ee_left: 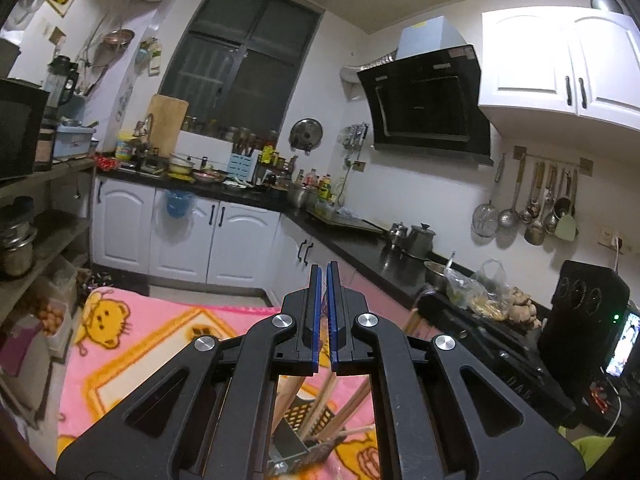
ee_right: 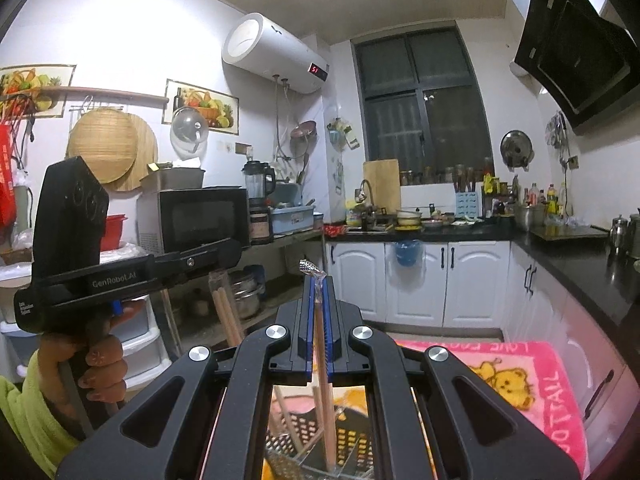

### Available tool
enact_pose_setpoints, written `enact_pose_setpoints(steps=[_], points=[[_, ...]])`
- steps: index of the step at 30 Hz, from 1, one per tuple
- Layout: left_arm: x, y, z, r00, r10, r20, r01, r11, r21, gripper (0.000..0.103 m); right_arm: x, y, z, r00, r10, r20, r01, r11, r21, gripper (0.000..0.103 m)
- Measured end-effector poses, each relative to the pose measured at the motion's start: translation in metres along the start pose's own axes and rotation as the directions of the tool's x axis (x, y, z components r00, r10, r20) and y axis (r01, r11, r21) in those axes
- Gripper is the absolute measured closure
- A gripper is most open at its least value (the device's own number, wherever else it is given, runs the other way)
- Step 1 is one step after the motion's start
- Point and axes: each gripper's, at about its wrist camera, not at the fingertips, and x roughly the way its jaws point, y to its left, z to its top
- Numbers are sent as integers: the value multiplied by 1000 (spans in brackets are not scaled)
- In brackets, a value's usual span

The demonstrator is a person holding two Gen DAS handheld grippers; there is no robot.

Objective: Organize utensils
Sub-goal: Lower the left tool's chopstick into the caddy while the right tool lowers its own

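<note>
My right gripper [ee_right: 319, 286] is shut on a wooden chopstick pair in a clear wrapper [ee_right: 321, 344]. The pair runs down into a black perforated utensil holder [ee_right: 352, 440] below the jaws. My left gripper [ee_left: 325, 278] is shut too, with only a thin sliver showing between its blue pads. In the right wrist view, the left gripper [ee_right: 230, 254] appears from the side with a second wrapped chopstick pair [ee_right: 226, 312] hanging from its jaws. Under the left gripper, more wooden sticks [ee_left: 324, 404] lean in the holder [ee_left: 298, 414]. Both grippers are held above a pink bear-print blanket [ee_left: 160, 320].
A hand in a green sleeve [ee_right: 100, 360] holds the left gripper's handle. White cabinets [ee_left: 180, 236] and a cluttered black counter [ee_left: 360, 244] lie ahead and to the right. A shelf with a microwave [ee_right: 192, 220] stands on the left. Ladles hang on the wall [ee_left: 536, 204].
</note>
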Motion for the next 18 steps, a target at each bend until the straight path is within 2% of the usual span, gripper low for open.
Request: enact_pose_setpoints(steps=[7, 18], points=[[9, 17, -8, 999, 29, -16, -30, 999, -33, 102, 13, -11, -4, 999, -34, -17, 34, 999, 10, 99], [27, 36, -33, 995, 37, -88, -44, 996, -78, 102, 36, -24, -26, 995, -59, -80, 63, 997, 47, 99]])
